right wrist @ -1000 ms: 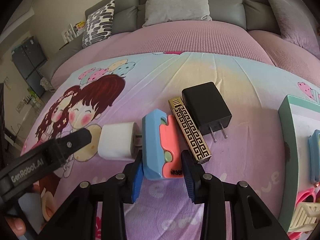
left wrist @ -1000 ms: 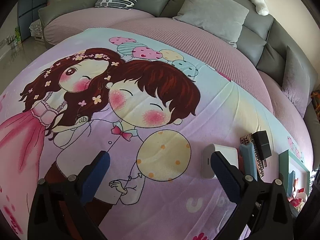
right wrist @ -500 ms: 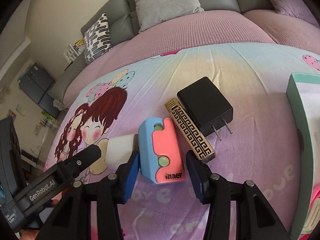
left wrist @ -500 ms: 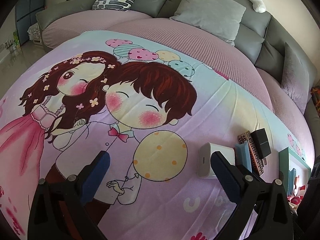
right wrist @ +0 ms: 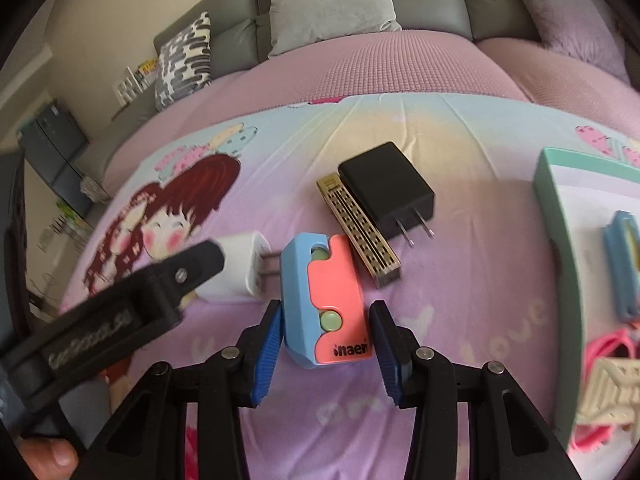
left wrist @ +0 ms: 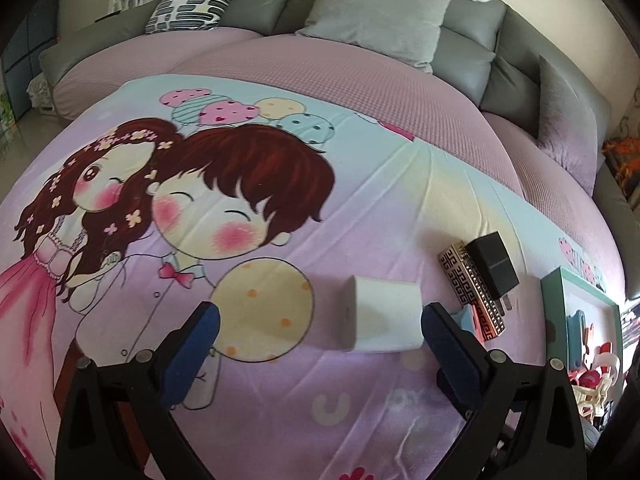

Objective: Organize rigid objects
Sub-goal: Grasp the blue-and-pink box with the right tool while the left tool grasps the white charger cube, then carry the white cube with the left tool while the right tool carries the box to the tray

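A blue and pink block [right wrist: 325,298] lies on the cartoon bedsheet, between the blue pads of my right gripper [right wrist: 327,350], which is open around its near end without clamping it. A white plug adapter [right wrist: 239,271] lies to its left; it also shows in the left wrist view [left wrist: 380,314], just ahead of my open left gripper [left wrist: 320,336], close to the right finger. A gold patterned bar [right wrist: 358,232] and a black charger [right wrist: 386,190] lie beyond.
A teal-rimmed tray [right wrist: 560,240] at the right holds a blue item, a pink one and a cream basket. The left gripper's finger [right wrist: 132,300] crosses the right wrist view. Grey sofa cushions [left wrist: 376,12] line the back.
My left gripper has moved forward toward the white adapter. My right gripper has opened wider around the blue and pink block.
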`<state>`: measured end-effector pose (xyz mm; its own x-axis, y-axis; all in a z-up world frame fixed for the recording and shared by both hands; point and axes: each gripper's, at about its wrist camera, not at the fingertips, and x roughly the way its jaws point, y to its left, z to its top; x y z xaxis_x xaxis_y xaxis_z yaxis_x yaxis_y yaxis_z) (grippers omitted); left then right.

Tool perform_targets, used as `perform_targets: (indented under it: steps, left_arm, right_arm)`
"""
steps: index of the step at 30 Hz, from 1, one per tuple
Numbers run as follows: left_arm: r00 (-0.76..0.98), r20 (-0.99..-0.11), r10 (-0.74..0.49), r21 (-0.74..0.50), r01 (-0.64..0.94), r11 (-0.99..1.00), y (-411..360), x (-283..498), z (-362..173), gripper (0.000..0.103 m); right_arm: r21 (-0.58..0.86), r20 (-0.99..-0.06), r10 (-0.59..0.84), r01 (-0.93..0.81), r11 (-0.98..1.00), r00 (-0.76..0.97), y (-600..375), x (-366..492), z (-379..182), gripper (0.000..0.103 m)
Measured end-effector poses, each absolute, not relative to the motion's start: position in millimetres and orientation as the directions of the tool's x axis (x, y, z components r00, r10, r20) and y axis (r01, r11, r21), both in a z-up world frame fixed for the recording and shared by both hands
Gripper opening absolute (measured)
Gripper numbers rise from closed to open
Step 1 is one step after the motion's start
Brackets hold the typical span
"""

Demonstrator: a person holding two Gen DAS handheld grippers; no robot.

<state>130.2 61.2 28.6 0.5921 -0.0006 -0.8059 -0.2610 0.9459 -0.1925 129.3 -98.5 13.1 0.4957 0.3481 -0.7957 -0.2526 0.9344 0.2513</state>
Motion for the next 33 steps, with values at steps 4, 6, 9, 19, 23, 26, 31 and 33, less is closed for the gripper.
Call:
perform_targets:
  steps: [4, 6, 9, 19, 23, 26, 31, 33]
  left_arm:
    - [0.583, -0.813, -0.009, -0.183, -0.240, 0.953, 52.4, 134.3, 25.5, 0.101]
    - [0.575, -0.818, -0.013, -0.180, -0.236, 0.955, 50.0, 136.4, 23.3, 0.101]
    - [0.562, -0.827, -0.007, -0.167, -0.234, 0.958, 45.7, 138.9, 19.8, 0.100]
    - [0.561, -0.827, -0.018, -0.167, -0.216, 0.962, 33.0, 142.1, 17.6, 0.080]
    - [0.576, -0.814, -0.074, -0.232, -0.205, 0.951, 34.1, 139.7, 21.1, 0.048]
    - [0.566, -0.821, -0.066, -0.217, -0.202, 0.955, 30.6, 138.1, 22.8, 0.048]
    - [0.557, -0.830, -0.038, -0.183, -0.208, 0.961, 27.7, 133.4, 28.5, 0.048]
    - [0.561, -0.827, -0.027, -0.177, -0.215, 0.960, 29.0, 131.4, 32.0, 0.048]
  right_arm:
    - [0.189, -0.815, 0.284, -0.233, 0.954, 0.505, -103.0, 121.2, 13.6, 0.047]
    - [0.177, -0.821, 0.265, -0.216, 0.960, 0.505, -108.1, 118.7, 14.1, 0.046]
    - [0.162, -0.832, 0.224, -0.163, 0.973, 0.508, -120.5, 115.5, 16.1, 0.046]
    - [0.177, -0.829, 0.233, -0.157, 0.972, 0.509, -129.3, 111.4, 18.2, 0.046]
    - [0.181, -0.828, 0.240, -0.164, 0.970, 0.506, -128.6, 111.9, 18.5, 0.046]
    - [0.190, -0.828, 0.248, -0.165, 0.968, 0.503, -129.4, 111.9, 18.5, 0.046]
    - [0.210, -0.824, 0.268, -0.171, 0.963, 0.499, -130.9, 110.8, 19.2, 0.046]
    - [0.227, -0.819, 0.281, -0.168, 0.959, 0.501, -132.9, 110.4, 20.9, 0.046]
